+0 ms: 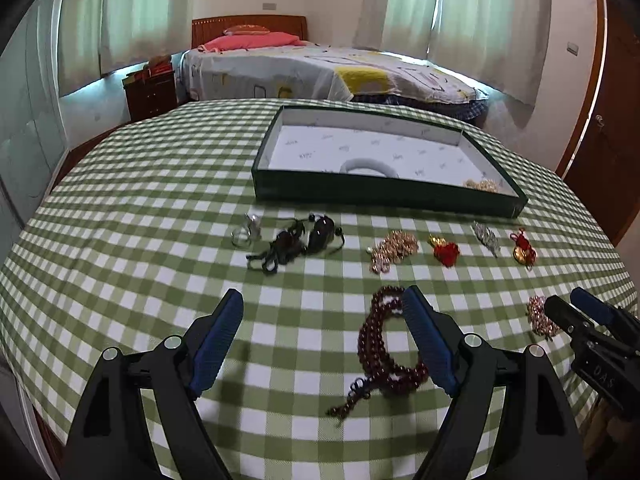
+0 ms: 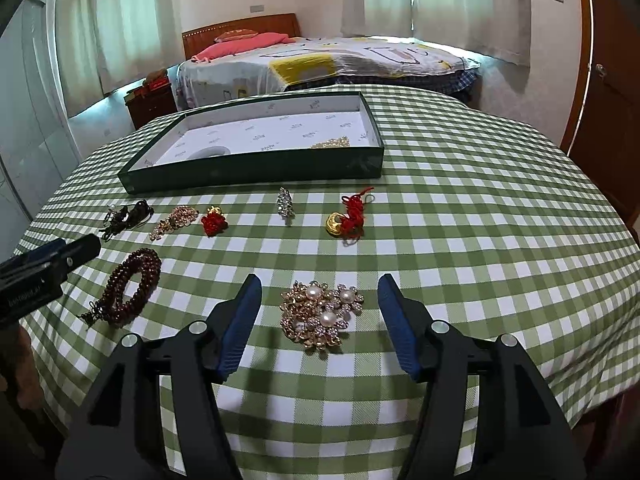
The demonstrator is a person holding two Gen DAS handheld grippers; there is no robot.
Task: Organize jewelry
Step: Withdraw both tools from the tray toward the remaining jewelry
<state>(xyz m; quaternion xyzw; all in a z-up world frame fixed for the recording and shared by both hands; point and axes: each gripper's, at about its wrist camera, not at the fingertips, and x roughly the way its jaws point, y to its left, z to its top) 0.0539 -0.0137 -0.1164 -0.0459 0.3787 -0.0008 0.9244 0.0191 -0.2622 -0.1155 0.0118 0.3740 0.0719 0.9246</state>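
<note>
Your left claw (image 1: 320, 300) hangs wide open above the counter (image 1: 120, 240), empty, with the dark red bead bracelet (image 1: 384, 344) lying just by its right finger. Your right claw (image 2: 318, 286) is also spread open and empty, with the gold and pearl brooch (image 2: 320, 314) on the cloth between its fingers. Beyond the row of smaller pieces, the green tray (image 1: 384, 196) holds a white ring (image 1: 370, 167) and a gold piece (image 1: 482, 185).
</note>
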